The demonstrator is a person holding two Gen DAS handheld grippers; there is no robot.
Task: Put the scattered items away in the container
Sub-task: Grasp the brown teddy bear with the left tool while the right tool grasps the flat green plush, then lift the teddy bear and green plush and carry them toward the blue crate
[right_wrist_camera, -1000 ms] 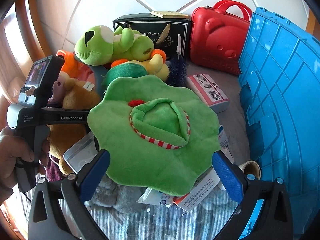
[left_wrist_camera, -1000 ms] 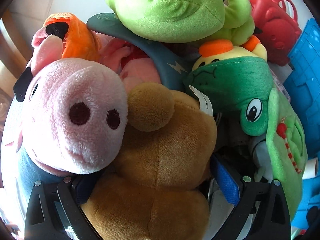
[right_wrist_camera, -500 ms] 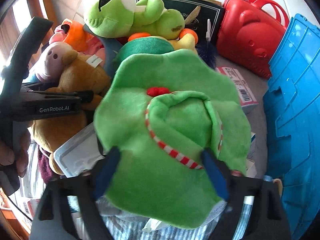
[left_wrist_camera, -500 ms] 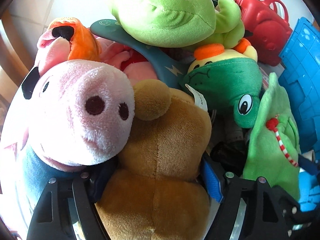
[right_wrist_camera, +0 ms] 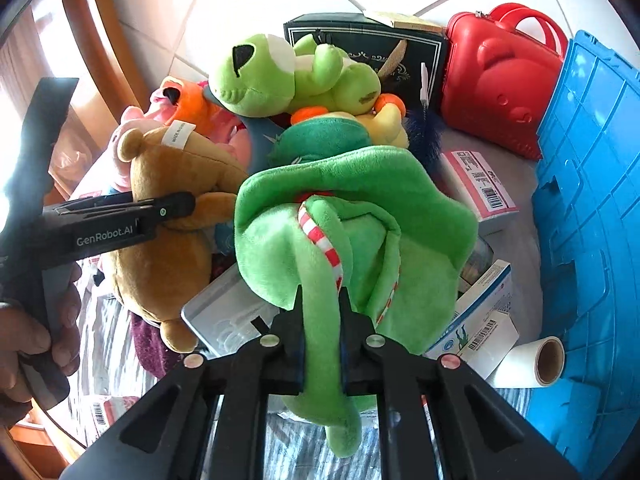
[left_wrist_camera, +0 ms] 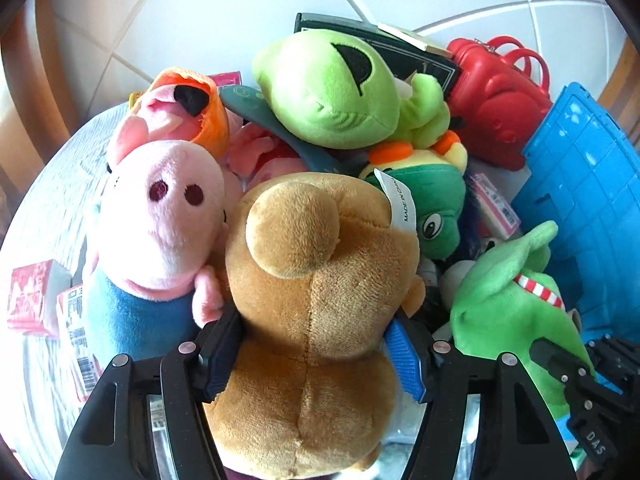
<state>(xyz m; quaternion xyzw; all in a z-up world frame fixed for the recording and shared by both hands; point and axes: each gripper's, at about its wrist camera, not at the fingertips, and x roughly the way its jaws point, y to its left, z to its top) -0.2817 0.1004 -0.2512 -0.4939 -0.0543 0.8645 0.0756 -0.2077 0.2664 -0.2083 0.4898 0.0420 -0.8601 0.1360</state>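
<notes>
A brown teddy bear (left_wrist_camera: 320,280) hangs head-down between the blue pads of my left gripper (left_wrist_camera: 314,354). Its jaws are closing and the pads press into the bear's waist. The right wrist view shows the same bear (right_wrist_camera: 168,248) beside a left fingertip (right_wrist_camera: 176,206). My right gripper (right_wrist_camera: 320,320) is shut on a fold of a flat green plush with a red-white striped trim (right_wrist_camera: 360,208), which bunches up above the jaws. That plush (left_wrist_camera: 508,312) also shows at the lower right of the left wrist view. The blue crate (right_wrist_camera: 592,200) stands at the right.
A pink pig plush (left_wrist_camera: 160,216), a light green plush (left_wrist_camera: 332,92) and a dark green plush (left_wrist_camera: 432,200) are piled behind the bear. A red case (right_wrist_camera: 496,80) and a black box (right_wrist_camera: 360,40) stand at the back. Cartons (right_wrist_camera: 480,184) and a paper roll (right_wrist_camera: 544,360) lie near the crate.
Both pairs of jaws have closed in: the left on the teddy bear, the right on the green plush, which now bunches up. The left gripper has risen with the bear.
</notes>
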